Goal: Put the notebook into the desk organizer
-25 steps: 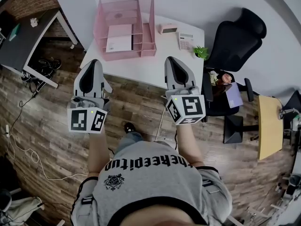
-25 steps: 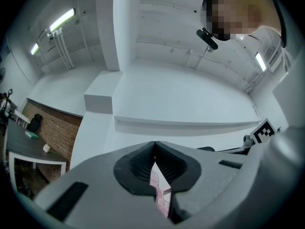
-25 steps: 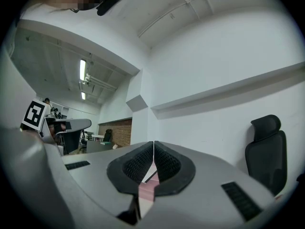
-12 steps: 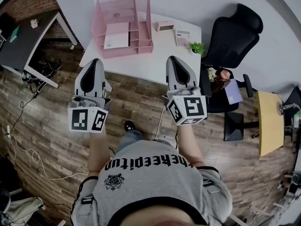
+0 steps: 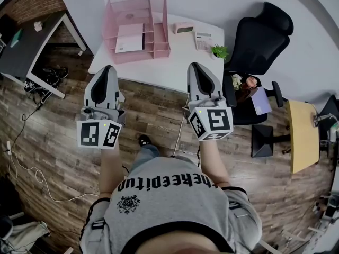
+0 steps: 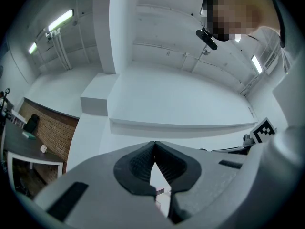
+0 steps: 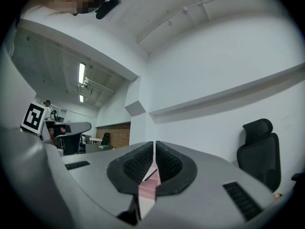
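The pink wire desk organizer (image 5: pixel 161 33) stands at the far left of the white table (image 5: pixel 180 62). A pale notebook (image 5: pixel 131 37) lies flat in its wide left tray. Both grippers are held level, side by side, at the table's near edge, short of the organizer. My left gripper (image 5: pixel 106 69) hangs over the floor by the table's left corner, and its pads meet with nothing between them (image 6: pixel 154 143). My right gripper (image 5: pixel 194 66) reaches over the table's front edge, also shut and empty (image 7: pixel 155 143). A pink strip of the organizer (image 7: pixel 147 191) shows below its jaws.
A pink box (image 5: pixel 184 28), a calculator (image 5: pixel 203 41) and a small plant (image 5: pixel 219 51) sit at the table's right end. A black office chair (image 5: pixel 262 33) stands right of it. A dark desk (image 5: pixel 26 41) is at the left, and cables lie on the wooden floor (image 5: pixel 32 163).
The table and organizer have slid slightly up and left in the head view. Both grippers stay shut, empty and side by side.
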